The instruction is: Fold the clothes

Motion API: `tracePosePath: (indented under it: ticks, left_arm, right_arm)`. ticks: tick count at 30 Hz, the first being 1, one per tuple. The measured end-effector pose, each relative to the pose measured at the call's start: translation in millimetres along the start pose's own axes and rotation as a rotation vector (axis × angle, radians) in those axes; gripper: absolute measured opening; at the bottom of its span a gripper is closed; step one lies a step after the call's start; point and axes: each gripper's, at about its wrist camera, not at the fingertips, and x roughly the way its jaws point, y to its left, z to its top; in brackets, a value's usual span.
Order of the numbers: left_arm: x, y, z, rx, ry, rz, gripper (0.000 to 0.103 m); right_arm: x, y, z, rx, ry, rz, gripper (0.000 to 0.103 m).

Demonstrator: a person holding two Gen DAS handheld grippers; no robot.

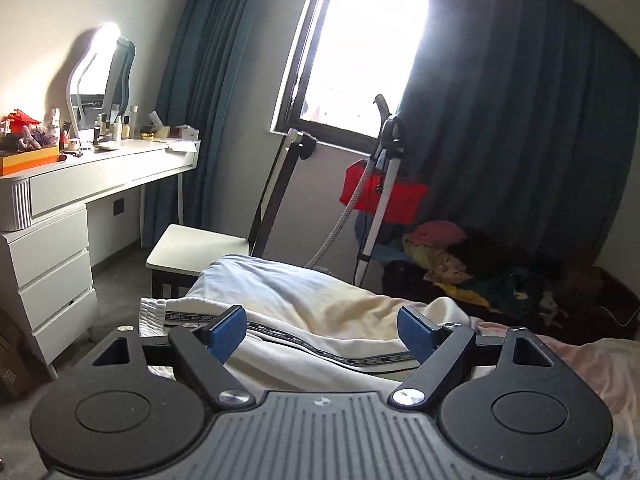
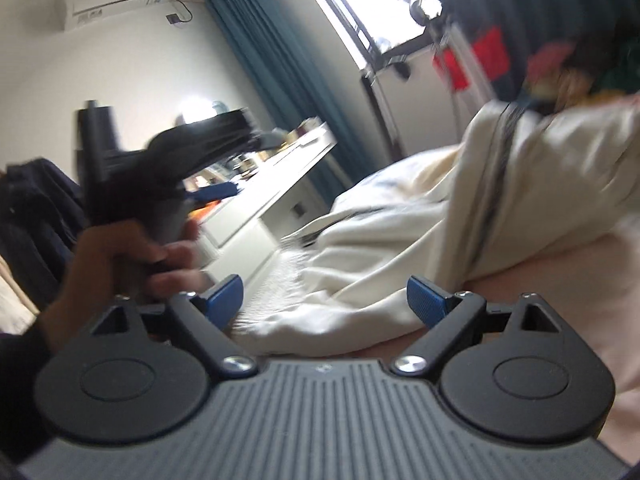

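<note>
Holding both tongs spread wide, gripping nothing: left tongs point(image 1: 322, 330) and right tongs point(image 2: 325, 300) hovering over cream garment point(image 1: 320, 312), bunched on bed point(image 2: 580, 280) beside white chair point(image 1: 192, 248). Risk: you are pinching several layers; blurred right view suggesting fast swing, snagging striped trim.

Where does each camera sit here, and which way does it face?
Left wrist: on the left gripper, level, facing the cream garment and the window; jaws open.
Right wrist: on the right gripper, tilted and blurred, facing the garment; shows the person's hand holding the other gripper.
Shared: garment, window, white dresser.
</note>
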Motion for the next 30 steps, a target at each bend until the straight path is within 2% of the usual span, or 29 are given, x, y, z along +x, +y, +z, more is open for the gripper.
tracePosePath:
  ticks: [6,11,15,21,25,30]
  left_arm:
    - [-82.2,-77.9,-37.6,0.045,-0.068,-0.033,0.090]
    - [-105.5,-115.7,-81.8,0.049,-0.075,-0.031,0.096]
    - [-100.7,-129.9,-116.0,0.060,-0.070,-0.028,0.096]
    - [-81.3,-124.6,-164.4,0.103,-0.050,0.003,0.096]
    - [-68.5,-116.1,-176.8,0.133,-0.019,0.007,0.096]
    - [-56.9,-99.7,-174.9,0.039,0.030,-0.043,0.097]
  right_arm:
    - [-66.1,-30.6,12.6,-0.123,-0.103,-0.179,0.091]
    - [-103.6,-59.2,12.0,-0.160,-0.178,-0.299,0.091]
    - [-107.8,-76.4,0.7,-0.148,-0.210,-0.338,0.091]
    - [-106.0,-93.3,-21.0,-0.138,-0.180,-0.368,0.091]
    - [-104.3,-98.0,-22.1,-0.135,-0.165,-0.383,0.091]
    - [-101.3,-100.7,-19.4,-0.103,-0.149,-0.406,0.090]
